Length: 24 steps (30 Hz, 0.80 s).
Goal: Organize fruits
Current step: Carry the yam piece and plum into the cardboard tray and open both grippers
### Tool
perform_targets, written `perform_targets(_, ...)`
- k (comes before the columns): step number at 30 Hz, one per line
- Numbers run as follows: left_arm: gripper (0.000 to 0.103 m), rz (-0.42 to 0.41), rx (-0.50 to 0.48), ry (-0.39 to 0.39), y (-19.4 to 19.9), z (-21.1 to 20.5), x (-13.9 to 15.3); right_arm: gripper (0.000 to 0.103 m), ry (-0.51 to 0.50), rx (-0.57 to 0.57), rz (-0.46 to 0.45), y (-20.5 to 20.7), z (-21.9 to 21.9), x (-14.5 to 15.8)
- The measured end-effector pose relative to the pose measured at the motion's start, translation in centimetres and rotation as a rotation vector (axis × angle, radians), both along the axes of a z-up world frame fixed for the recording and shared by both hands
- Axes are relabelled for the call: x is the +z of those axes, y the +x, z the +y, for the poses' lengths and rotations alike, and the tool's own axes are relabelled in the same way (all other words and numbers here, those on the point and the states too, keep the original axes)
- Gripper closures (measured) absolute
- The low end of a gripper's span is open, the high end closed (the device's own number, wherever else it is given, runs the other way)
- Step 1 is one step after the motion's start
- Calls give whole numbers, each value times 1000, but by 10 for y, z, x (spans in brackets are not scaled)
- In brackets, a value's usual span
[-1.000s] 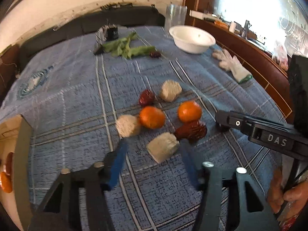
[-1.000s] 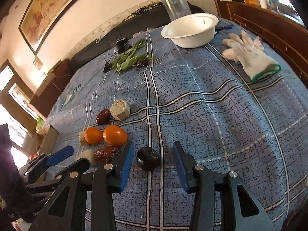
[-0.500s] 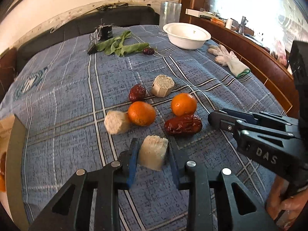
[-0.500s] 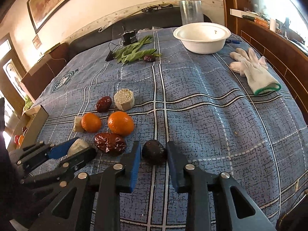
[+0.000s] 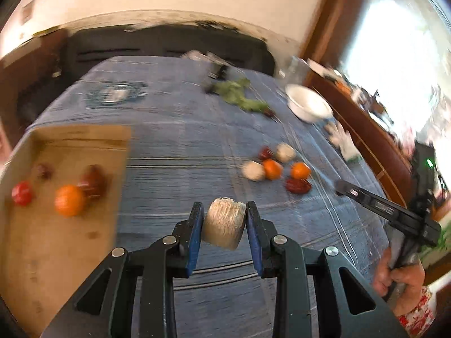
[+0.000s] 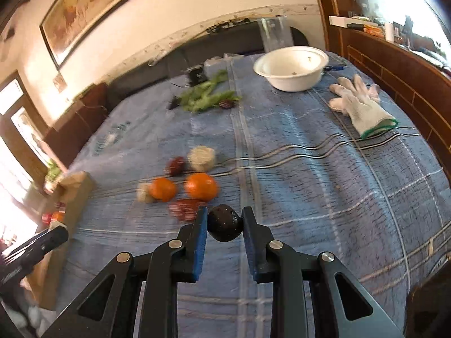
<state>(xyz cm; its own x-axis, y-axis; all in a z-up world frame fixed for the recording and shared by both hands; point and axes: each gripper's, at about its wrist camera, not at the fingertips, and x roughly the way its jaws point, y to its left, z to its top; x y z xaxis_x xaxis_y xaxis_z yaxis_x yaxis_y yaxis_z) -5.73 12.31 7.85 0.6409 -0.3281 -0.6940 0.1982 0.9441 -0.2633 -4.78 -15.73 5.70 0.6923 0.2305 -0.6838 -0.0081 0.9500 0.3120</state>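
My left gripper (image 5: 224, 221) is shut on a pale beige chunk (image 5: 224, 226) and holds it above the blue cloth, to the right of a cardboard box (image 5: 56, 225) that holds an orange (image 5: 69, 200) and red fruits. My right gripper (image 6: 225, 224) is shut on a dark round fruit (image 6: 225, 223), lifted off the cloth. On the cloth lie two oranges (image 6: 200, 186), dark red dates (image 6: 184, 209) and two more beige chunks (image 6: 201, 158). The right gripper also shows in the left wrist view (image 5: 346, 190).
A white bowl (image 6: 293, 67), a white glove (image 6: 360, 107), green leaves (image 6: 208, 97) and a clear glass (image 6: 274, 33) sit at the far side. A wooden ledge (image 6: 400, 79) runs along the right. The cardboard box (image 6: 73, 197) stands at the cloth's left edge.
Both grippers have closed on their items and lifted them. The left gripper has swung left toward the cardboard box with the beige chunk; the right holds the dark fruit raised.
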Motion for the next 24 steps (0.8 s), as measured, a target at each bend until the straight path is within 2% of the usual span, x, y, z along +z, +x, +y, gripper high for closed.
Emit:
perform_targets(3,74,-12,110,0,-2,44,10,76,31,73,-23,-3,28,21)
perform_targets(7,74,-5,245,-12,-3,100,12,76,57,239,-33,1,96,41)
perform_targets(13,74,40,413,30,-1,172,6,76,65,469,12,17,203,37)
perform_targets(16,74,79,440,63,7,193,-4,76,54,538,40,26,249,26)
perform_targets(19,74,128,445,61,14,205,-17,75,21,585,95,34,286,4)
perform_targets(24,74,172,430,25,22,211,-29,75,-31,613,148,41,316,-21)
